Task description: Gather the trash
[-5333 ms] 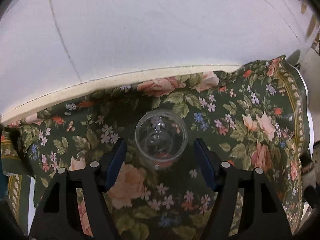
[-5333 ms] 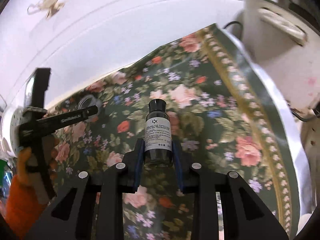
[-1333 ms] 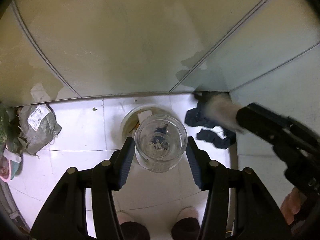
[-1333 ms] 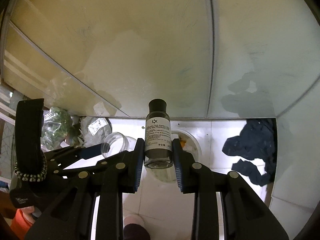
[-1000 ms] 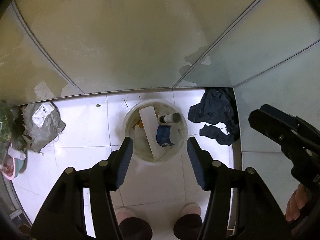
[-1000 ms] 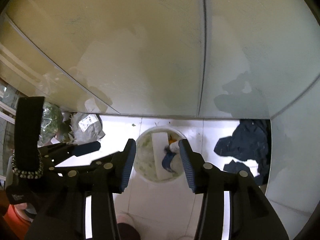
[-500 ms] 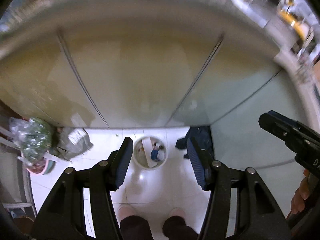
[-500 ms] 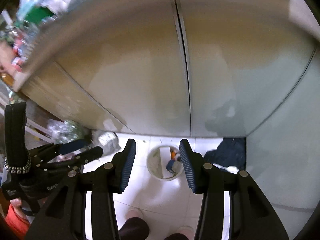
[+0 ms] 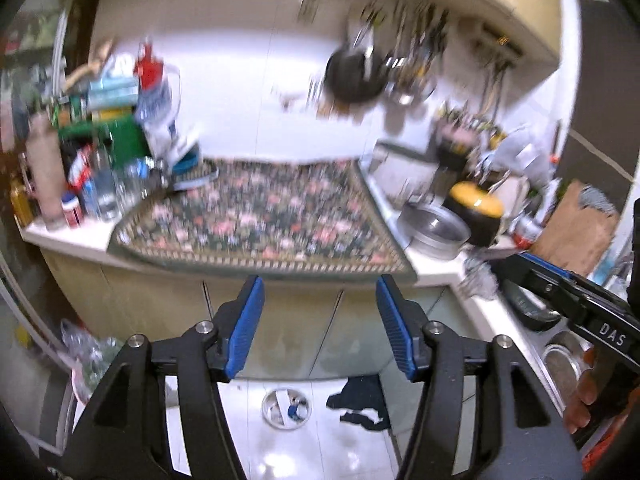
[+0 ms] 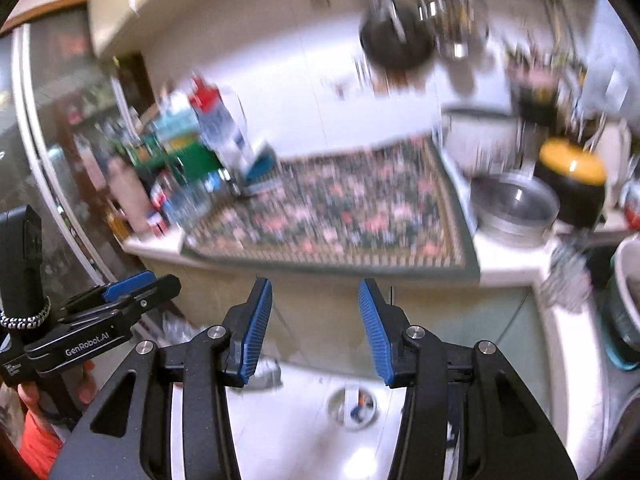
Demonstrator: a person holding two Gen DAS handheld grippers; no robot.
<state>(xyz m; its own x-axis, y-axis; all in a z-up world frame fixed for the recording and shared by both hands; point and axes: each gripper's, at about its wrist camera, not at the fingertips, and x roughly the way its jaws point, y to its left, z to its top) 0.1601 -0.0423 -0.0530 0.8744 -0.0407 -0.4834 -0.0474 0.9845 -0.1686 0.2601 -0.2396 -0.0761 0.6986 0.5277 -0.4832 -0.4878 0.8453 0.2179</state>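
Trash bin (image 9: 286,407) sits on floor far below both empty grippers, left's jaws opening.

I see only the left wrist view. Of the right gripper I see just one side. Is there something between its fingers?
Observer: No. The right gripper is open, with nothing between its blue pads.
Operator: The left gripper is opening here, and it is also empty. What holds it? My view hides that.
Observer: A hand with an orange sleeve holds it under its black handle.
Operator: Is anything on that handle?
Observer: Yes, a beaded band is wrapped around it.
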